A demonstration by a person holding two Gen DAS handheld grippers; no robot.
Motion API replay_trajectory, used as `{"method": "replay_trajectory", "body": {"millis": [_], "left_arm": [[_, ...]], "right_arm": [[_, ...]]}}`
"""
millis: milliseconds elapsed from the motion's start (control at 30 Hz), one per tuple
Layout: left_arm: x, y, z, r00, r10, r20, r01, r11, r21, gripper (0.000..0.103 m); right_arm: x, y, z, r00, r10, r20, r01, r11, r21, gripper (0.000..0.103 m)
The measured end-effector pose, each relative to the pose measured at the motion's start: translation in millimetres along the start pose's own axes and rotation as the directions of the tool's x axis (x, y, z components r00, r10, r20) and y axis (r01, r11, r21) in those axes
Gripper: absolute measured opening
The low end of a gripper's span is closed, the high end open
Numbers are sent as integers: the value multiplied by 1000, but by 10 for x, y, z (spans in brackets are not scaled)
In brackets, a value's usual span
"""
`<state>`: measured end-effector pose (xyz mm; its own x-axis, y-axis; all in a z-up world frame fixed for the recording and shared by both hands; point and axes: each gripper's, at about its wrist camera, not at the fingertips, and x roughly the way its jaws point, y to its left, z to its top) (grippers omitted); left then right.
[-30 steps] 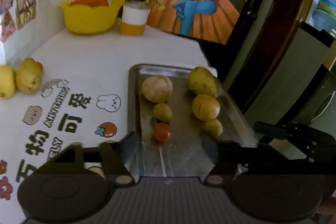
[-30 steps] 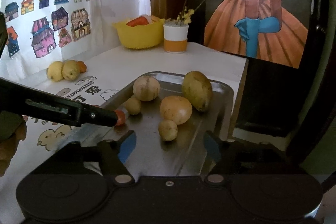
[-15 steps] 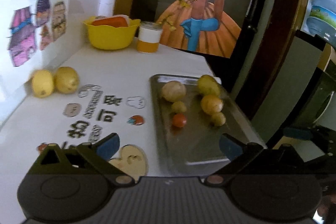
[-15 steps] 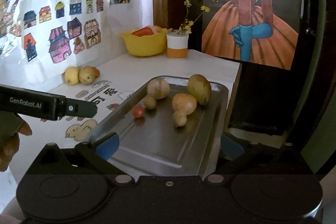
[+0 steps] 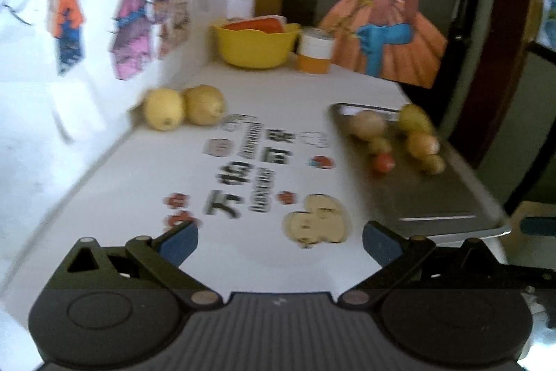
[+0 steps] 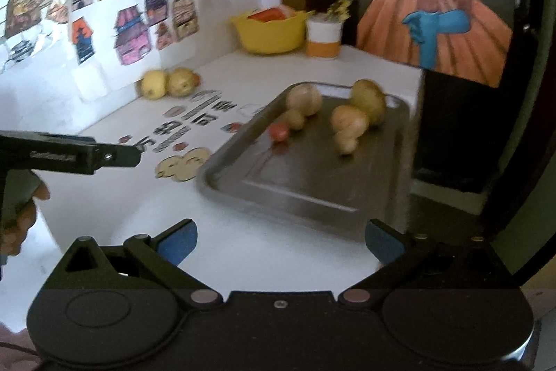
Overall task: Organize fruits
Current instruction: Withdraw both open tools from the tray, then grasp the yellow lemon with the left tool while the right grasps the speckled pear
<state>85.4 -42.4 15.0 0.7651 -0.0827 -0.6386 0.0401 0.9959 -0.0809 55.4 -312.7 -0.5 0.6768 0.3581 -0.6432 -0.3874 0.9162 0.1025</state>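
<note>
Steel tray (image 6: 389, 162) sits on the white table (image 5: 285, 93), right side, with six fruits clustered at its far end: a small red one (image 6: 279, 131), a small yellow-green one (image 6: 294, 119) just behind it, a round tan one (image 6: 304, 99) behind that, then an orange-tan one (image 6: 349, 120), a small yellow one (image 6: 345, 143) touching it, and a big green-yellow one (image 6: 369, 99) at the back. Near half of the tray is bare. Two yellow fruits (image 5: 184, 106) lie side by side by the wall, well apart from the tray. I've got both tongs spread wide and empty: left gripper (image 5: 279, 240) over printed table graphics, right gripper (image 6: 281, 240) over bare table just short of the tray's near edge. Both views are motion-blurred. Yellow bowl (image 6: 269, 32) and white-orange cup (image 6: 324, 39) stand at the far end.
</note>
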Motion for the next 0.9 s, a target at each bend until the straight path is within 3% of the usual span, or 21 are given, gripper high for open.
{"method": "replay_trajectory", "body": {"millis": [167, 467, 900], "left_arm": [[-56, 252, 17, 998, 70, -5, -70, 997, -22, 103], [-30, 665, 100, 989, 148, -21, -149, 986, -74, 103], [246, 801, 523, 985, 174, 9, -172, 979, -109, 103]], "right_arm": [[112, 237, 97, 995, 94, -26, -95, 995, -22, 102], [356, 632, 446, 983, 181, -25, -183, 975, -123, 102], [726, 784, 922, 984, 175, -17, -175, 963, -206, 102]]}}
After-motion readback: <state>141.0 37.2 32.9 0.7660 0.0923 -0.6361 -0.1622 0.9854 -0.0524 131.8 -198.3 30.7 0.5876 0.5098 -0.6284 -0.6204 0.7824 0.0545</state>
